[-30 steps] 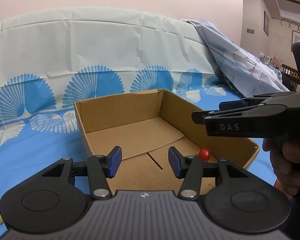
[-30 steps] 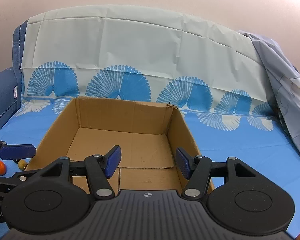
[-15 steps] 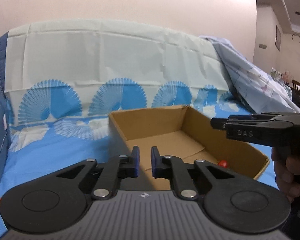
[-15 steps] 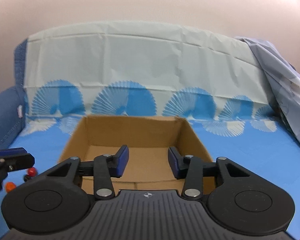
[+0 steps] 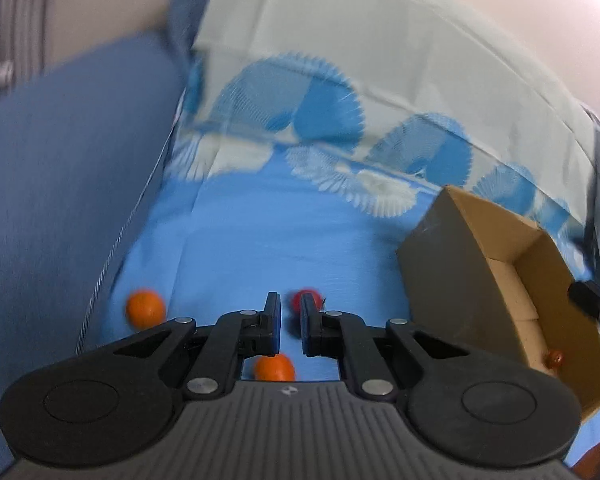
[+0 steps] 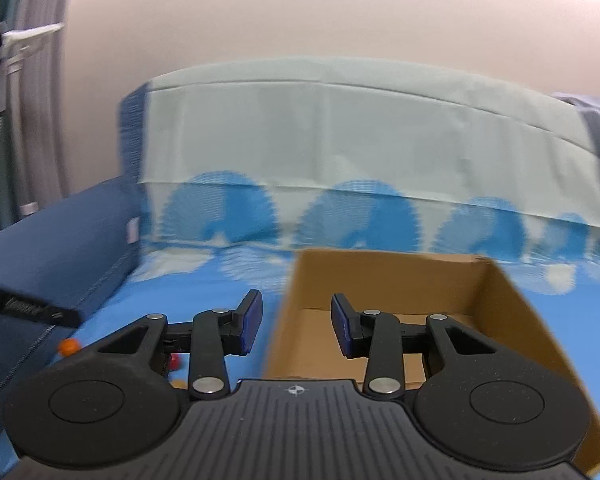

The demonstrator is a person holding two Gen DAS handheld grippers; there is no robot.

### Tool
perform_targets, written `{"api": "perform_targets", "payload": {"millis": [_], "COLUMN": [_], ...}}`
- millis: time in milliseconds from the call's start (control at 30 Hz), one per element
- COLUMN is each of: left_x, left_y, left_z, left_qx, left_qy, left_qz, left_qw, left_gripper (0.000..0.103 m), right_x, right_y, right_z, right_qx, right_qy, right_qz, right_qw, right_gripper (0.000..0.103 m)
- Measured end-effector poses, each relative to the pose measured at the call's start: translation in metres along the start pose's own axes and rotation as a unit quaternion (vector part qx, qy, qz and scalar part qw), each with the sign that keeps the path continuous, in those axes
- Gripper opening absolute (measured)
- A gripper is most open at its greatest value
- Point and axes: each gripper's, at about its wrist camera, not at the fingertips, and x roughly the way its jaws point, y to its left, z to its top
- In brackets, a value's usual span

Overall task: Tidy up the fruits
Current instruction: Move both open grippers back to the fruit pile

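Cardboard box (image 5: pixel 452 276) rectangular; round orange fruit (image 5: pixel 145 307) glossy.

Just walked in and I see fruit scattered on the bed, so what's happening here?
A person with a handheld gripper in each hand is sorting small fruits into a cardboard box on the blue bedsheet. The left gripper, shut and empty, points at a red fruit, with two orange fruits nearby on the sheet. One small fruit lies in the box. The right gripper is closing, nothing between its jaws.
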Motion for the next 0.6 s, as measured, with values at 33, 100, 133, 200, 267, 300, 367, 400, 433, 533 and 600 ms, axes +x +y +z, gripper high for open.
{"api": "perform_targets", "payload": {"millis": [33,100,133,200,267,300,367,400,433,533,600], "left_x": [0.003,0.009,0.013,0.019,0.027,0.034,0.044,0.048,0.053,0.064,0.070], "left_y": [0.003,0.004,0.004,0.003,0.000,0.001,0.002,0.002,0.003,0.004,0.004], "left_z": [0.000,0.000,0.001,-0.002,-0.006,-0.007,-0.009,-0.011,-0.012,-0.014,-0.015], "left_qx": [-0.006,-0.010,-0.010,-0.007,-0.009,-0.011,-0.019,-0.024,-0.027,-0.031,-0.029], "left_qy": [0.010,0.023,0.030,0.044,0.059,0.068,0.085,0.093,0.101,0.120,0.127], "left_qz": [0.003,0.004,0.004,0.005,0.008,0.011,0.014,0.016,0.018,0.028,0.036], "left_qw": [0.9999,0.9997,0.9995,0.9990,0.9982,0.9975,0.9961,0.9952,0.9944,0.9919,0.9908], "left_gripper": [0.011,0.011,0.011,0.012,0.012,0.013,0.014,0.015,0.016,0.033,0.040], "right_x": [0.002,0.007,0.010,0.018,0.027,0.035,0.048,0.055,0.062,0.084,0.097], "right_y": [0.009,0.025,0.032,0.047,0.059,0.067,0.081,0.088,0.095,0.106,0.108], "right_z": [-0.001,-0.004,-0.006,-0.009,-0.014,-0.018,-0.024,-0.028,-0.031,-0.039,-0.044], "right_qx": [-0.008,-0.020,-0.027,-0.034,-0.039,-0.043,-0.057,-0.069,-0.077,-0.084,-0.084], "right_qy": [0.002,0.008,0.014,0.031,0.053,0.069,0.093,0.107,0.119,0.158,0.184], "right_qz": [0.012,0.036,0.048,0.067,0.081,0.086,0.092,0.090,0.086,0.073,0.064], "right_qw": [1.000,0.999,0.998,0.997,0.995,0.993,0.990,0.988,0.986,0.981,0.977], "right_gripper": [0.040,0.040,0.040,0.040,0.040,0.040,0.041,0.041,0.042,0.046,0.051]}}
